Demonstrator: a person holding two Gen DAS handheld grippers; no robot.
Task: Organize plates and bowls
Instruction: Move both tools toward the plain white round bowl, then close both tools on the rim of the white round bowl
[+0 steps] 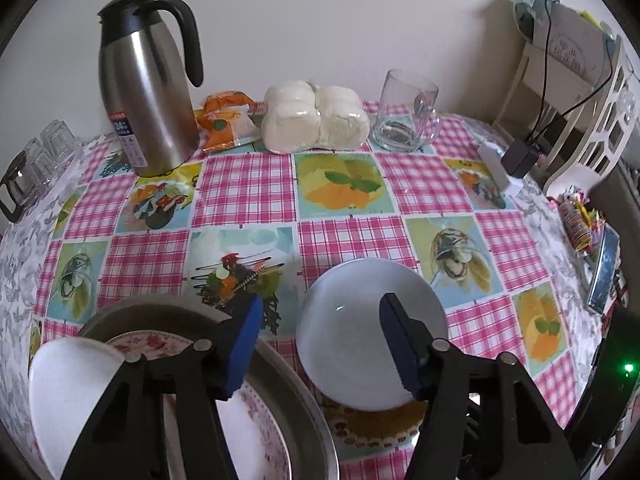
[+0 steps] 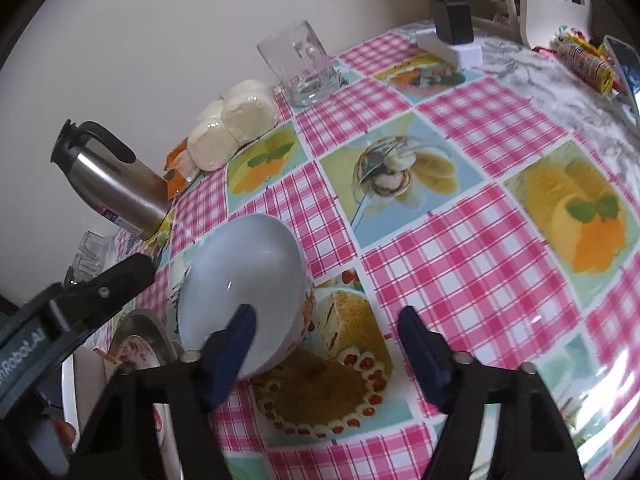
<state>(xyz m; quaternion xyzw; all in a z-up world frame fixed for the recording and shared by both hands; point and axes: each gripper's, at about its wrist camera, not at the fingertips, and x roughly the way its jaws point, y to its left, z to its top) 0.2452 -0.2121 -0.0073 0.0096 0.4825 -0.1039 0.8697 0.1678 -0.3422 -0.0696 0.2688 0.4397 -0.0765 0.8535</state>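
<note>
Wrist views, steeply down (bowl (image 1: 370,332) shared)

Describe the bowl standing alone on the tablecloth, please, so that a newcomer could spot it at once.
Start at the pink checked tablecloth and come to its near edge, where a metal tray holds floral plates. Just right of that tray stands a bowl by itself on a printed cake picture. Unlike the tray's dishes, it is plain pale blue-white inside, with orange flowers on its outer wall.

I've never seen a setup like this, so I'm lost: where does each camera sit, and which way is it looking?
Left wrist: rides the left gripper, looking down over its blue fingers at a tray and bowl.
Right wrist: rides the right gripper, looking down at the tablecloth; the left gripper shows alongside.
Shared: bowl, jug, glass mug.
</note>
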